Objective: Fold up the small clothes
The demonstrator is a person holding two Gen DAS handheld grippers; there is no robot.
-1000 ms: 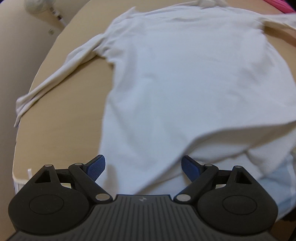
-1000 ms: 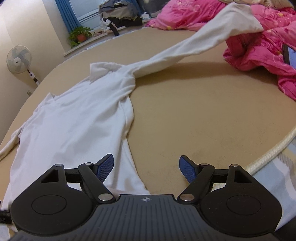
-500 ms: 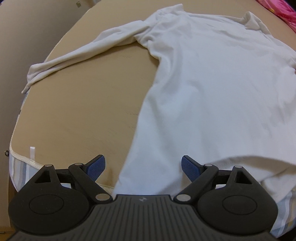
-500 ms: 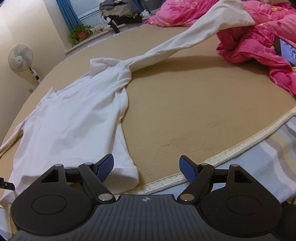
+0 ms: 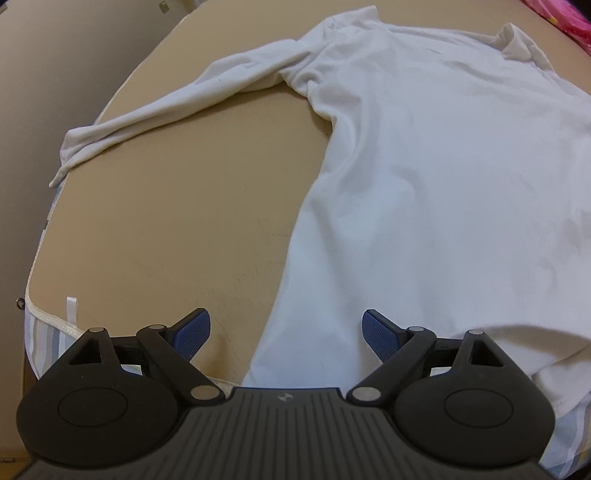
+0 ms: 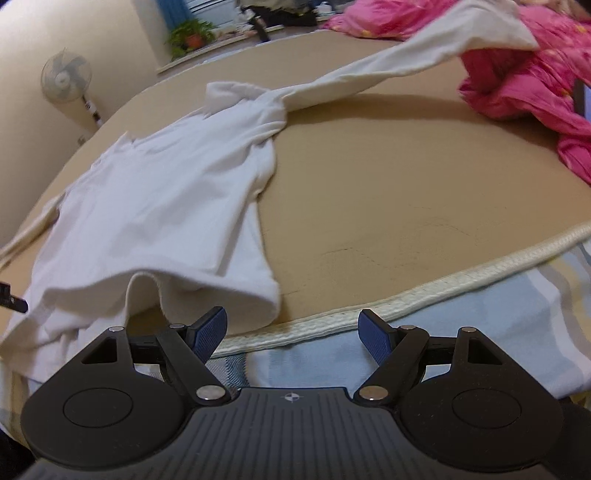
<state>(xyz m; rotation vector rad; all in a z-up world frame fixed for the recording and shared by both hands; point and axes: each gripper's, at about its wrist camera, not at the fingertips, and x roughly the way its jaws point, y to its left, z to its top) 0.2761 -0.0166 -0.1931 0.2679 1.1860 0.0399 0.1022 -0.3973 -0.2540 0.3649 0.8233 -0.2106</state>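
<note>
A white long-sleeved shirt [image 5: 424, 177] lies spread on a tan bed [image 5: 177, 229]. Its left sleeve [image 5: 177, 107] stretches out to the bed's left edge. In the right wrist view the shirt [image 6: 166, 206] has its other sleeve [image 6: 388, 70] stretched to the far right onto a pink blanket. My left gripper [image 5: 286, 332] is open and empty, low over the shirt's bottom left corner at the bed's near edge. My right gripper [image 6: 291, 332] is open and empty, just off the bed's edge beside the shirt's bottom right corner [image 6: 258, 295], where the hem is lifted and puckered.
A pink blanket [image 6: 535, 74] is heaped at the far right of the bed. A white piped mattress edge [image 6: 406, 299] runs over striped bedding [image 6: 461, 332]. A standing fan [image 6: 66, 77] and a potted plant [image 6: 188, 33] stand beyond the bed.
Both grippers have drawn back toward the near edge of the bed, both still open. The shirt's hem now lies close to the fingertips and looks puckered on the right side.
</note>
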